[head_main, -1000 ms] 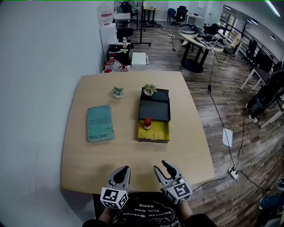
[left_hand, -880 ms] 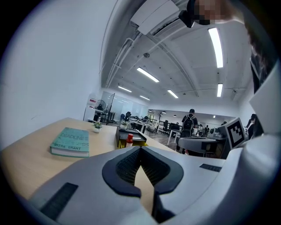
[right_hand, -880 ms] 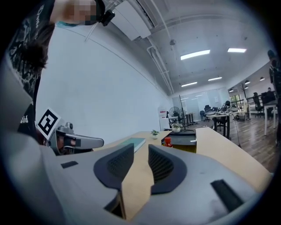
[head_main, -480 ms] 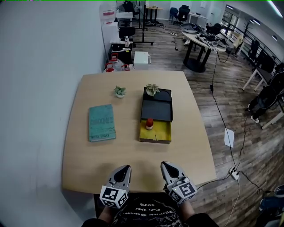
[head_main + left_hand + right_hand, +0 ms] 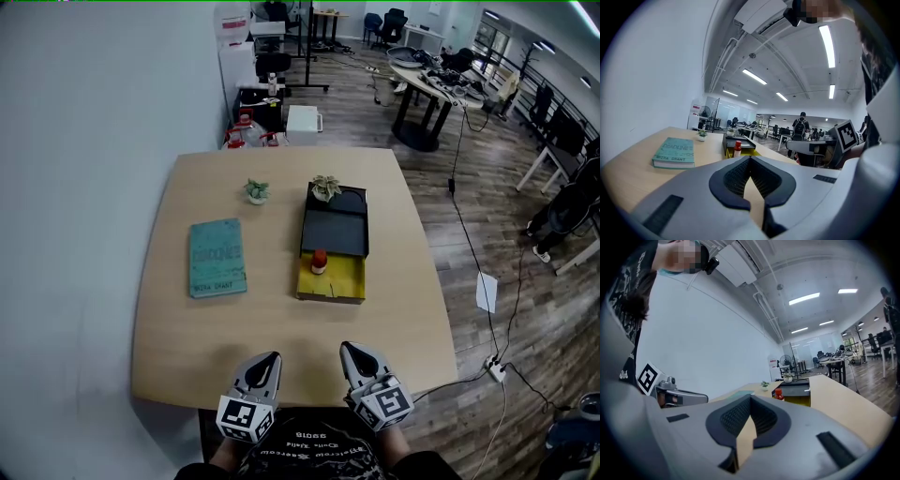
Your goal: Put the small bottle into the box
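Note:
A small bottle (image 5: pixel 320 262) with a red cap stands upright in the open yellow box (image 5: pixel 342 284), just in front of its black lid (image 5: pixel 335 225), at the middle of the wooden table (image 5: pixel 178 356). Both grippers hover at the table's near edge, far from the box. My left gripper (image 5: pixel 265 358) is shut with nothing in it. Beside it my right gripper (image 5: pixel 353 351) is also shut and empty. In the left gripper view the bottle (image 5: pixel 737 148) shows beyond the closed jaws. The right gripper view shows the bottle (image 5: pixel 778 393) beside the box (image 5: pixel 801 400).
A teal book (image 5: pixel 217 256) lies left of the box. Two small potted plants stand further back, one (image 5: pixel 256 191) on the table, the other (image 5: pixel 327 187) at the lid's far end. A white wall runs along the left. Office desks, chairs and floor cables lie beyond.
My right gripper's jaws have closed from open, with nothing between them. The left gripper has stayed shut in place. The bottle and box have not moved.

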{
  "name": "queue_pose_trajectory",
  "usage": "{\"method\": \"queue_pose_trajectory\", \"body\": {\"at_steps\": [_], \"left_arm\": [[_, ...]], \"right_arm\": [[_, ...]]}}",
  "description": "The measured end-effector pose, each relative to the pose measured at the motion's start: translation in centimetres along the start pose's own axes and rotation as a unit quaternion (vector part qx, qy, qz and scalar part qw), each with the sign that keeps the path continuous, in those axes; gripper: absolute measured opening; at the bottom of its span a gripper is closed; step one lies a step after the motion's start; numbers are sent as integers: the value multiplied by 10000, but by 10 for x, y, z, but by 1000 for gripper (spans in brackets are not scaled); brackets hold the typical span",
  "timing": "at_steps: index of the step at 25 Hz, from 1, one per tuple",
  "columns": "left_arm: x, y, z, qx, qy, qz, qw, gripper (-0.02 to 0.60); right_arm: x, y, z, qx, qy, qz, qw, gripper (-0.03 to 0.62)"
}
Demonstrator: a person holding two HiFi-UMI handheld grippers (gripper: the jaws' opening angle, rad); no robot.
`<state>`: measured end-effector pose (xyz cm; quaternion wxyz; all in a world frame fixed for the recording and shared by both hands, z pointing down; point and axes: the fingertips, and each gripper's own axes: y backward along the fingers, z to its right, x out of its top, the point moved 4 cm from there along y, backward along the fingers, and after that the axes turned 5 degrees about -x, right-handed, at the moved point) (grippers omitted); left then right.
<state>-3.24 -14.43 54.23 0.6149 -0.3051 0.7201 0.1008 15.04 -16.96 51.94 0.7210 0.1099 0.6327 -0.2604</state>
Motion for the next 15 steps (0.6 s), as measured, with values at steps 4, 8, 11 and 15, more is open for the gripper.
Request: {"method": "queue_pose_trajectory", "body": {"at_steps": [4,8,11,15], "left_arm": [[-1,-1,-2,39,-53,-28,10000,5],[-1,-4,-1,48,-171,-17,9998,5],[1,-5,-2,80,-173,30,9998,5],[1,-5,-5,129,-152,33,9998,5]], "right_arm": [[0,-1,6,-18,82,51,10000,5],[1,-3,8,-43,168,13,9998,5],[0,-6,8,14,247,-6,9997,5],[1,-9,8,50,292,72,9995,5]]}}
